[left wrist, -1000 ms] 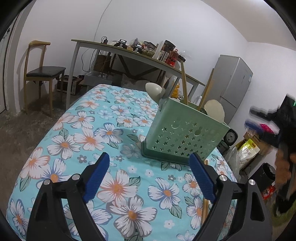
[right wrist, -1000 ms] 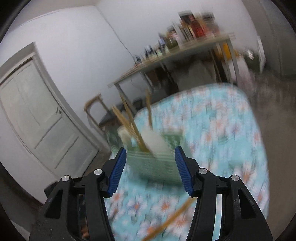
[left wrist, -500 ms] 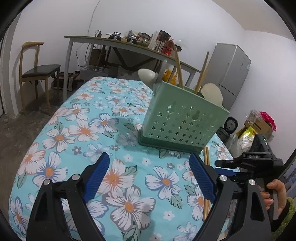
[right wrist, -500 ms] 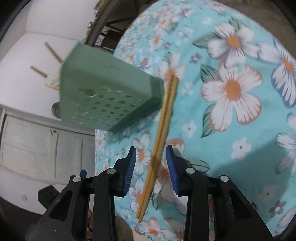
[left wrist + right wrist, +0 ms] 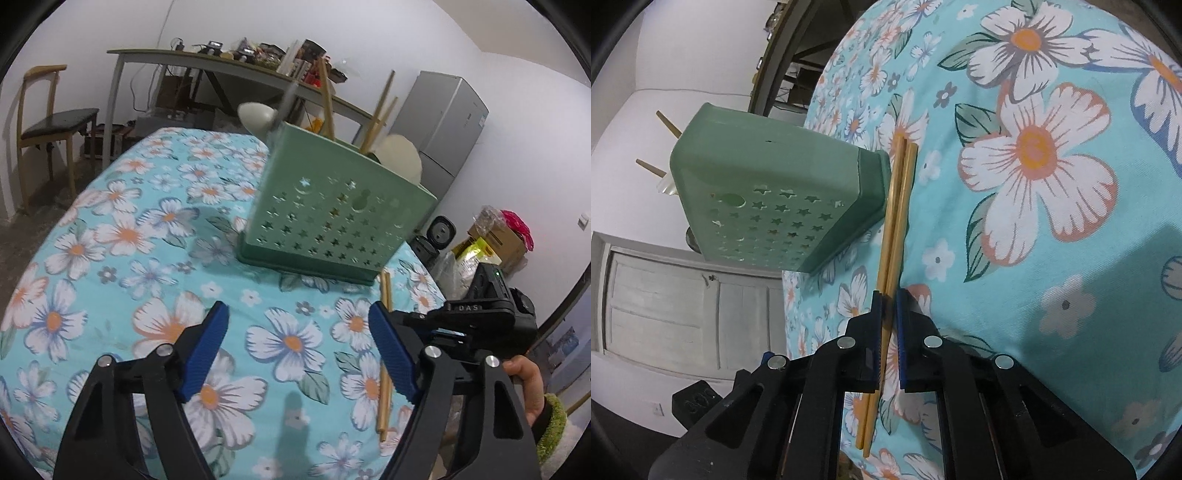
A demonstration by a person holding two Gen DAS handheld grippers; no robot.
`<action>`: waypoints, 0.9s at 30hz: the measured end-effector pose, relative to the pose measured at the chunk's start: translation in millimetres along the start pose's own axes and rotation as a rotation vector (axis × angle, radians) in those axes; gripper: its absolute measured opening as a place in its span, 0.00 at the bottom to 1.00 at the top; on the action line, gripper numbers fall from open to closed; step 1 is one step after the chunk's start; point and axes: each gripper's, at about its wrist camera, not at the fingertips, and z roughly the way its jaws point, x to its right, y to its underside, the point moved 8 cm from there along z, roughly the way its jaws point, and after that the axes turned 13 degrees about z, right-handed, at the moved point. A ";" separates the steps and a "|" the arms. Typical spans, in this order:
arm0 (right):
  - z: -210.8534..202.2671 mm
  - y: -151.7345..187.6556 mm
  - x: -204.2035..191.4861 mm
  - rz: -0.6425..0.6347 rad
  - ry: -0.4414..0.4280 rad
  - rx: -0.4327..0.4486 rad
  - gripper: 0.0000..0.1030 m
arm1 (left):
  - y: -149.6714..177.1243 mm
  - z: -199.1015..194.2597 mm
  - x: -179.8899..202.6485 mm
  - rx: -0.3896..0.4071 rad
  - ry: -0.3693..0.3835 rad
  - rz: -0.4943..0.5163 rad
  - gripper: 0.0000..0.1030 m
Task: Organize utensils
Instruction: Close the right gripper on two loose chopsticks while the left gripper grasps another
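Chopsticks (image 5: 897, 218) lie on the floral table (image 5: 1052, 258), touching the green holder's (image 5: 775, 192) base. Right tongs (image 5: 888, 306) clamped on them; left tongs (image 5: 299, 332) closing, jaws wide, nothing between.

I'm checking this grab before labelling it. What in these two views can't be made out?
- Chopsticks: right wrist view, the stretch between the right gripper pads is covered; the left wrist view shows only part, behind a left gripper finger.
- Green utensil holder: its inside and compartments are hidden by its own walls in both views.
- Utensils standing in it: only tops show, one blurred.
- Floral table: near edge cut off by the frame.
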 end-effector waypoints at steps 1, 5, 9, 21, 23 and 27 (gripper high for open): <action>0.0 1.6 -0.3 -0.009 0.005 0.003 0.05 | 0.6 1.9 2.5 -0.007 0.008 0.002 0.69; -7.0 0.9 2.5 -0.042 0.033 0.018 0.05 | 3.5 9.5 15.5 -0.034 0.041 0.014 0.65; -23.5 -5.4 6.1 -0.066 0.076 0.054 0.05 | 6.5 17.9 29.4 -0.066 0.072 0.035 0.61; -31.9 -20.5 9.4 -0.218 0.252 0.136 0.09 | 26.7 69.7 86.3 -0.254 0.134 0.253 0.39; -28.7 -19.6 8.0 -0.220 0.246 0.138 0.10 | 31.4 79.3 91.7 -0.285 0.122 0.288 0.34; -30.7 -20.8 9.1 -0.204 0.211 0.132 0.09 | 34.4 89.9 99.9 -0.297 0.079 0.349 0.12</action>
